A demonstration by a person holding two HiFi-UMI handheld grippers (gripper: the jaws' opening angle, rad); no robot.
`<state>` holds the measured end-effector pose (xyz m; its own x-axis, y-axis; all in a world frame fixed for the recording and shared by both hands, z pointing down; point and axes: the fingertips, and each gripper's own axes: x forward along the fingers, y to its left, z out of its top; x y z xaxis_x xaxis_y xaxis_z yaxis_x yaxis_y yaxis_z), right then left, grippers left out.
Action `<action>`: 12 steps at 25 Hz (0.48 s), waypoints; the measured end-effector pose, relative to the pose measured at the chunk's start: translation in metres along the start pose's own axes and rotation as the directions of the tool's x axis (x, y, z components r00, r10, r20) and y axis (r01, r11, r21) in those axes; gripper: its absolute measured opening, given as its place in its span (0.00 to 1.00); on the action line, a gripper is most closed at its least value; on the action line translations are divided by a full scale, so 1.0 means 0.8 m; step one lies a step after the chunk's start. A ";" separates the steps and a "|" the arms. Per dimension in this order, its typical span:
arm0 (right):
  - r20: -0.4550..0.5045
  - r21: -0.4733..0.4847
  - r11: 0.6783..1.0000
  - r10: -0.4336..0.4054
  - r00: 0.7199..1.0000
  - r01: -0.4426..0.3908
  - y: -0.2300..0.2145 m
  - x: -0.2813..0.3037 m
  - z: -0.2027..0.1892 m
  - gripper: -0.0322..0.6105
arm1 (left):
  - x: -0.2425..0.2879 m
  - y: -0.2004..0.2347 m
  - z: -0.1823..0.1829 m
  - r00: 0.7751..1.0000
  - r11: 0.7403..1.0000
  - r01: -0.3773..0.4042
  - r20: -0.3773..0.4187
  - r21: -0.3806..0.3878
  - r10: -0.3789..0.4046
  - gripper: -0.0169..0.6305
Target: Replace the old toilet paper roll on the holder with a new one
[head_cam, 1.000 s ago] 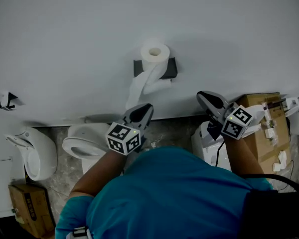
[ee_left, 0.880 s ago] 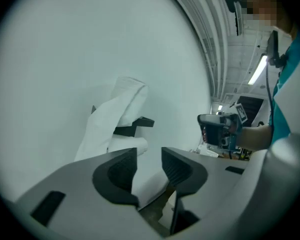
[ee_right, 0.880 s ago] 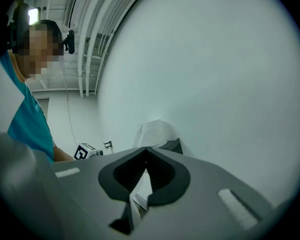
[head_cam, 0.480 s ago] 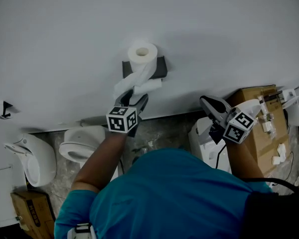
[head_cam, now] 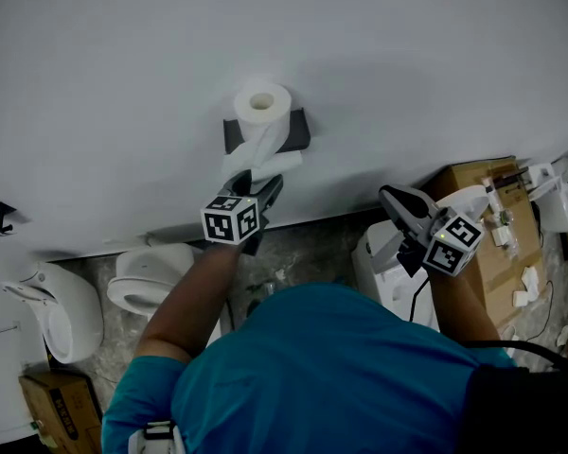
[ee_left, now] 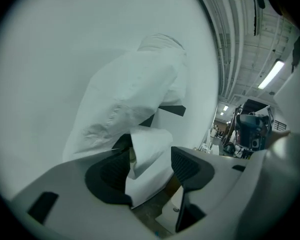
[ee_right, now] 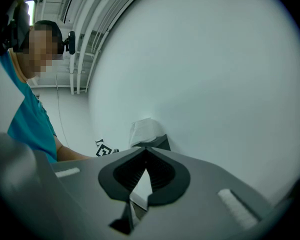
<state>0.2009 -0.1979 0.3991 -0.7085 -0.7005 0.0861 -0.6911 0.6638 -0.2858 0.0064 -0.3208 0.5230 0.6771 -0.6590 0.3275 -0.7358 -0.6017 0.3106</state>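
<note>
White crinkled paper (ee_left: 151,146) between tool pads (ee_left: 110,170)

No legible txt — dark label on cardboard box (head_cam: 71,405) too small to read.

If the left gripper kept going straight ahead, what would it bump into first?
The loose paper tail: it hangs between the jaws of the left gripper, which have just opened. Behind it, probably the toilet roll.

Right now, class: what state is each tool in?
Left tool: open, jaws just been opening, paper tail between them, not pinched.
Right tool: shut, empty.
</note>
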 end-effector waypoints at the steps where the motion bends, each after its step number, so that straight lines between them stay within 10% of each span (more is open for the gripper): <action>1: -0.001 -0.001 1.000 -0.003 1.000 0.003 -0.001 -0.001 0.000 0.05 | 0.000 0.004 0.001 1.000 1.000 -0.009 0.010 -0.013 0.009 0.41; 3: -0.004 0.000 1.000 -0.011 1.000 0.011 -0.003 -0.002 0.000 0.05 | -0.001 0.011 0.004 0.999 0.999 -0.026 0.030 -0.035 0.027 0.21; 12: -0.011 0.006 0.999 -0.034 0.999 0.034 -0.013 -0.005 -0.001 0.05 | 0.005 -0.008 0.022 0.994 0.995 0.089 0.074 -0.036 -0.086 0.07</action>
<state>0.2109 -0.2021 0.4022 -0.6864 -0.7195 0.1058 -0.7137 0.6385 -0.2881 0.0139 -0.3274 0.5069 0.7356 -0.6360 0.2331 -0.6719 -0.6413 0.3706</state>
